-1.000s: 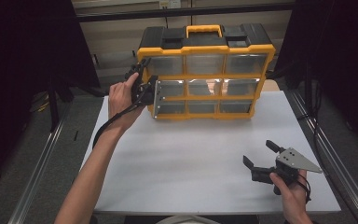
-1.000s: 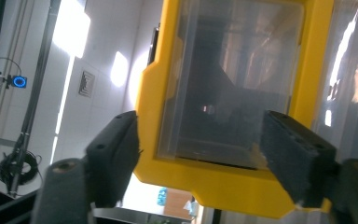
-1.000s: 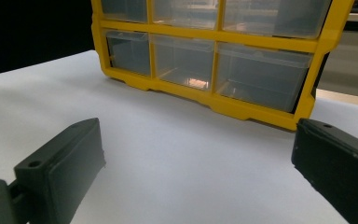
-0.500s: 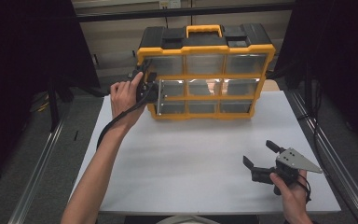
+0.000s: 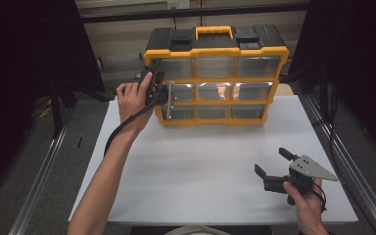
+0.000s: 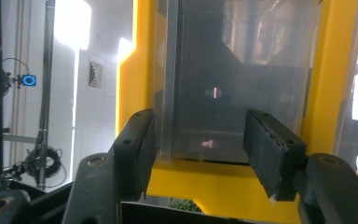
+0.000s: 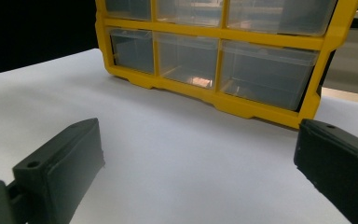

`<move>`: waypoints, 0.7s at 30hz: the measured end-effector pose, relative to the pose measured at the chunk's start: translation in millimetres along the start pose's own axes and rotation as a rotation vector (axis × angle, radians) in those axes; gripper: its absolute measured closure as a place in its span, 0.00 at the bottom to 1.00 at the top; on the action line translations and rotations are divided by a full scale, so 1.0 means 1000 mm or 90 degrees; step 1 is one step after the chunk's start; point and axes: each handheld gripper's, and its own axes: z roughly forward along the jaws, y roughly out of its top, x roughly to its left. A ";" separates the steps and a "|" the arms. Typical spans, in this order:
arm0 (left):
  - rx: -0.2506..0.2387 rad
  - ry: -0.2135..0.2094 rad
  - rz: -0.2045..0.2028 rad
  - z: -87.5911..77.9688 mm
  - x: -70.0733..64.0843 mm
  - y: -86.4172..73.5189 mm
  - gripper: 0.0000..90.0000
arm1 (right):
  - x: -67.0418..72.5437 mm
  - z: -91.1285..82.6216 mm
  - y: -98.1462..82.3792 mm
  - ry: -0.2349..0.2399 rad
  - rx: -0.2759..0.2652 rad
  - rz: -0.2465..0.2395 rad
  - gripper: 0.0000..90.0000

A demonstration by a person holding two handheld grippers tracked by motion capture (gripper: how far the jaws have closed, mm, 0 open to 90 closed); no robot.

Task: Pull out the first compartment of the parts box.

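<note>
Over on the left, the left claw (image 5: 160,93) is up against the left end of the yellow organiser (image 5: 217,73), level with its middle row of clear drawers. Its jaws stand apart on either side of the left middle drawer (image 6: 200,93), and from the left gripper view I can't tell whether the pads actually touch the plastic. That drawer front looks slightly pulled out from the frame in the high view, a pale edge standing proud.

The risk I see here: the organiser stands upright on the white desk (image 5: 200,161) near its far edge, with nothing bracing it. If the claw closes on the drawer and pulls hard, the whole case could slide forward or tip instead of the drawer running out. A clear, smooth drawer wall is also likely to slip between the pads, and a crooked pull could jam it in its slot.

Further right, the other drawers sit flush and appear empty as far as I can tell.

At the right, the right claw (image 5: 273,167) hovers low over the desk, jaws wide apart, holding nothing, well away from the case, so it offers no steadying.
</note>
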 end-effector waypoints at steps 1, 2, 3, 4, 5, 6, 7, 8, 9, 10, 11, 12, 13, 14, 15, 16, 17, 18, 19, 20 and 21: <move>0.000 0.001 -0.001 0.000 0.001 0.000 0.52 | 0.000 0.000 0.000 0.001 -0.001 0.000 0.01; 0.002 0.006 -0.001 -0.001 0.001 0.000 0.54 | 0.000 0.000 0.000 -0.002 -0.001 -0.001 0.01; -0.003 0.007 -0.005 -0.001 0.003 0.000 0.59 | 0.000 0.000 0.000 -0.002 0.000 0.001 0.01; -0.001 0.008 -0.012 -0.001 0.004 0.000 0.62 | 0.000 0.000 0.000 -0.001 0.000 0.001 0.01; -0.002 0.004 -0.015 -0.001 0.006 0.000 0.64 | 0.000 0.000 0.000 -0.002 0.000 0.000 0.01; 0.002 0.010 -0.006 -0.001 0.006 0.001 0.67 | 0.000 0.000 0.000 -0.003 -0.001 0.000 0.01; 0.007 0.016 0.003 -0.001 0.006 0.001 0.71 | 0.000 0.000 0.000 0.000 0.001 0.001 0.01; 0.009 0.017 0.008 -0.001 0.006 0.002 0.73 | 0.000 0.000 0.000 0.000 -0.001 0.000 0.01; 0.010 0.017 0.007 -0.001 0.006 0.002 0.72 | 0.000 0.000 0.000 0.000 -0.001 -0.001 0.01; 0.009 0.018 0.006 -0.001 0.006 0.001 0.72 | 0.000 0.000 0.000 0.001 -0.002 -0.002 0.01; 0.008 0.019 0.007 -0.001 0.006 0.001 0.73 | 0.000 0.000 0.000 0.001 -0.002 -0.001 0.01; 0.009 0.020 0.009 -0.001 0.006 0.001 0.75 | 0.000 0.000 0.000 0.000 -0.001 -0.001 0.01; 0.008 0.022 0.007 -0.001 0.007 0.001 0.77 | 0.000 0.000 0.000 -0.001 -0.002 -0.001 0.01; 0.006 0.022 0.004 -0.001 0.008 0.001 0.79 | 0.000 0.000 0.000 -0.001 -0.001 -0.001 0.01; 0.008 0.023 0.001 -0.001 0.008 0.001 0.81 | 0.000 0.000 0.000 0.001 0.001 -0.001 0.01; 0.010 0.025 0.003 -0.001 0.009 0.002 0.83 | 0.000 0.000 0.000 0.002 0.001 0.003 0.01; 0.009 0.033 0.006 -0.001 0.009 0.002 0.83 | 0.000 0.000 0.000 0.002 0.002 0.001 0.01; 0.013 0.032 0.005 -0.001 0.009 0.003 0.84 | 0.001 0.001 0.000 0.003 0.000 0.000 0.01; 0.028 0.031 0.003 -0.002 0.009 0.004 0.86 | 0.000 0.001 0.000 0.004 -0.001 -0.003 0.01; 0.027 0.032 0.002 -0.002 0.009 0.004 0.87 | 0.000 0.001 0.000 0.003 -0.001 -0.003 0.01; 0.009 0.040 -0.002 0.000 0.009 0.003 0.89 | 0.000 0.000 0.000 0.002 -0.001 -0.002 0.01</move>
